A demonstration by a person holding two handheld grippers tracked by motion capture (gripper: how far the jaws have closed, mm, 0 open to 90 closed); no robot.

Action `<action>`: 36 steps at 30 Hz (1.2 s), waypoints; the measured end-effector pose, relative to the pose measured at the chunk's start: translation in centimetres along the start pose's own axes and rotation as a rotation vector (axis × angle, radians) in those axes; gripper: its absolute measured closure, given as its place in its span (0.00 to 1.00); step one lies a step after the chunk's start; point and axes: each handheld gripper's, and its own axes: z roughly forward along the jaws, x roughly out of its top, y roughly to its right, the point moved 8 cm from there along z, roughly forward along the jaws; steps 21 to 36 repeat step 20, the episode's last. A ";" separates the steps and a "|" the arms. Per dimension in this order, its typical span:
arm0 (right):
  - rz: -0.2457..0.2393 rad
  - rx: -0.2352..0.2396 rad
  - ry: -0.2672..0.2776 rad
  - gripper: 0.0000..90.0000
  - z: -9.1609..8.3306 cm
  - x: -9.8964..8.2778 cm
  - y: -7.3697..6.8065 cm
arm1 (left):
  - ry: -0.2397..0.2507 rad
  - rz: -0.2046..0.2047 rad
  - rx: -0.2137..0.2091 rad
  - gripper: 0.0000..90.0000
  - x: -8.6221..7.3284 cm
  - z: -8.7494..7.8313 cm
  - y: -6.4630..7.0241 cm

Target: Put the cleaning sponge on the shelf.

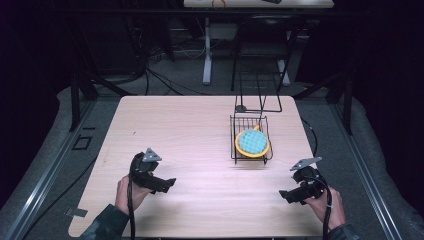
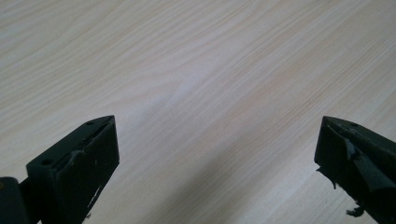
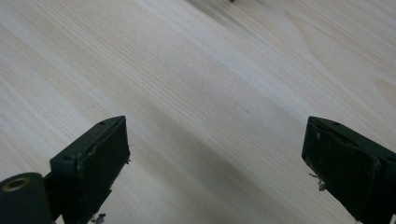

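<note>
The teal waffle-textured pad in its orange dish (image 1: 252,142) sits inside the black wire basket (image 1: 234,142) on the right half of the table (image 1: 200,130), untouched, so all the handling looks to be ahead of you. Your left gripper (image 1: 169,184) and right gripper (image 1: 284,195) hover near the front edge, well apart from the basket, jaws wide open and empty over bare wood.

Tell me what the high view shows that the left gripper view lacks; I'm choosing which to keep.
The high view alone gives the wire basket holding an orange-rimmed, teal-topped item, both hands, the right gripper and the floor. The left gripper view alone gives a close look between the left gripper jaws: wide apart, nothing between them, worn pads. Both share the wooden table and the left gripper.
</note>
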 end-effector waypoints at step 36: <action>0.030 0.003 0.005 0.07 -0.2 -0.3 0.3 | -0.043 0.009 0.013 0.00 -1.5 0.0 -1.2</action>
